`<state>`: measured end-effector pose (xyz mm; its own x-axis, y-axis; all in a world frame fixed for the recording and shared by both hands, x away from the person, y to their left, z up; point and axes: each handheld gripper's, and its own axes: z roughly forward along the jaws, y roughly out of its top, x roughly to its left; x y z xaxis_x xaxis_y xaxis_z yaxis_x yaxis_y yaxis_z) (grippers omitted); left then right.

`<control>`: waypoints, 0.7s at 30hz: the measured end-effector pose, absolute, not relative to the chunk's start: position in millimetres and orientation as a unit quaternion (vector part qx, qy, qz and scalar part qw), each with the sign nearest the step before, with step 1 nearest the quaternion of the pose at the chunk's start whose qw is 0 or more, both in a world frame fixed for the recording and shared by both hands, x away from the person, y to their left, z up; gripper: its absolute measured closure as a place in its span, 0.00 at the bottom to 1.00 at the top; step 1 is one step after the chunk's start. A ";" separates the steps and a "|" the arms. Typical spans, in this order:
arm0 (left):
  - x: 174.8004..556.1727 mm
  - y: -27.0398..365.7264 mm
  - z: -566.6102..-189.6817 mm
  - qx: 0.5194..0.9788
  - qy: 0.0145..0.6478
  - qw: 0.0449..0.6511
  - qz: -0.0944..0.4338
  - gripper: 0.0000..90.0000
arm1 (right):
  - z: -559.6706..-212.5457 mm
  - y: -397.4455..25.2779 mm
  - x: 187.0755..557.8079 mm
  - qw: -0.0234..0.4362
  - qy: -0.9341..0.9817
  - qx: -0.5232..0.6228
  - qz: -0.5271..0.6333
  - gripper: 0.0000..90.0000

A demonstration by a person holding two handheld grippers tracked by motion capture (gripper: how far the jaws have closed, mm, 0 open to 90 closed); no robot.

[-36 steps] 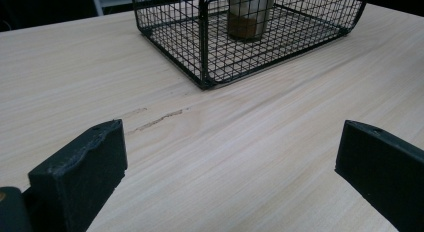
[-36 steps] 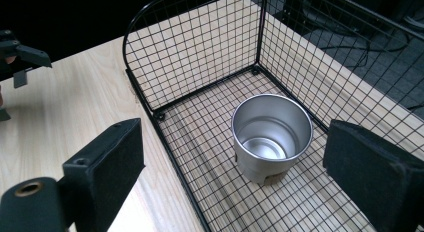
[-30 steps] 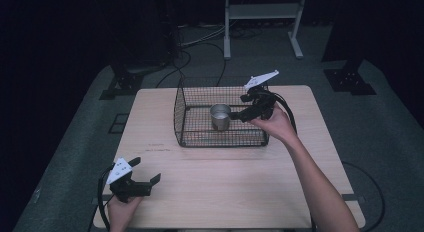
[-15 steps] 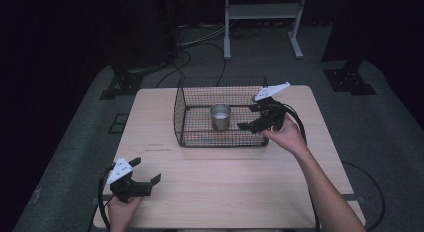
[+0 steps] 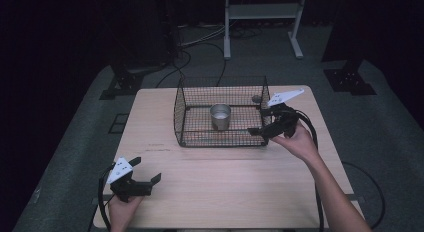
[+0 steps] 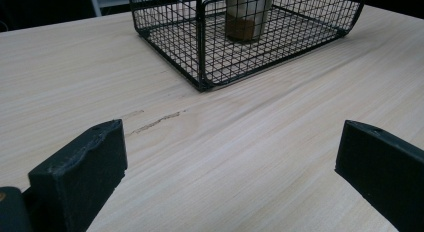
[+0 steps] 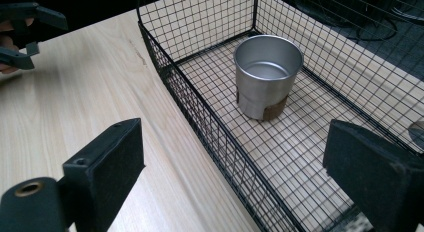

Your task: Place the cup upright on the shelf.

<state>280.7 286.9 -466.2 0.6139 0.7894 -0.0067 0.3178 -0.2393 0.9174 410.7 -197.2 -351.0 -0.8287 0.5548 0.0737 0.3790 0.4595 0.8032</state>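
A metal cup (image 5: 220, 116) stands upright on the floor of a black wire basket (image 5: 183, 114), roughly in the basket's middle and clear of all its walls; in the right gripper view the cup (image 7: 266, 76) looks empty, mouth up, with a brownish band around its foot. The basket sits on the far half of the wooden bench (image 5: 225, 177), and its high mesh sides probably explain why the cup stands centred: there it can only be reached from above, with room for jaws on either side. The right hand-held gripper (image 5: 265, 123) hangs just outside the basket's right wall, at the near corner, tilted down towards the inside. Its jaws are spread wide and grip nothing; seen along them, one jaw is over bare bench outside the basket's near wall and the other over the mesh floor, with the cup well ahead of and between them. I judge this a hand free of the cup and not touching the wire, though contact with the rim cannot be ruled out from above. The left hand-held gripper (image 5: 144, 174) rests low near the bench's front edge, well apart from the basket on its near left side, likely parked out of the way. Its jaws too stand wide apart over plain wood, holding nothing, pointed towards the basket's near corner (image 6: 202, 67).
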 end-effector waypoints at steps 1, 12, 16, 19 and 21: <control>280.7 286.8 -466.2 0.750 0.369 0.494 0.239 0.00 | -350.0 -199.5 409.2 0.099 0.849 0.274 0.440 0.10; 281.3 285.6 -467.0 0.751 0.368 0.494 0.239 0.00 | -355.2 -220.2 398.1 0.106 0.842 0.285 0.445 0.10; 280.5 286.1 -467.0 0.751 0.369 0.492 0.239 0.00 | -360.5 -226.7 394.9 0.105 0.840 0.293 0.445 0.10; 280.1 287.0 -467.1 0.750 0.371 0.492 0.240 0.00 | -366.1 -231.3 394.3 0.099 0.840 0.297 0.443 0.10; 280.2 288.0 -467.2 0.749 0.372 0.494 0.238 0.00 | -369.2 -234.2 392.6 0.101 0.837 0.301 0.445 0.10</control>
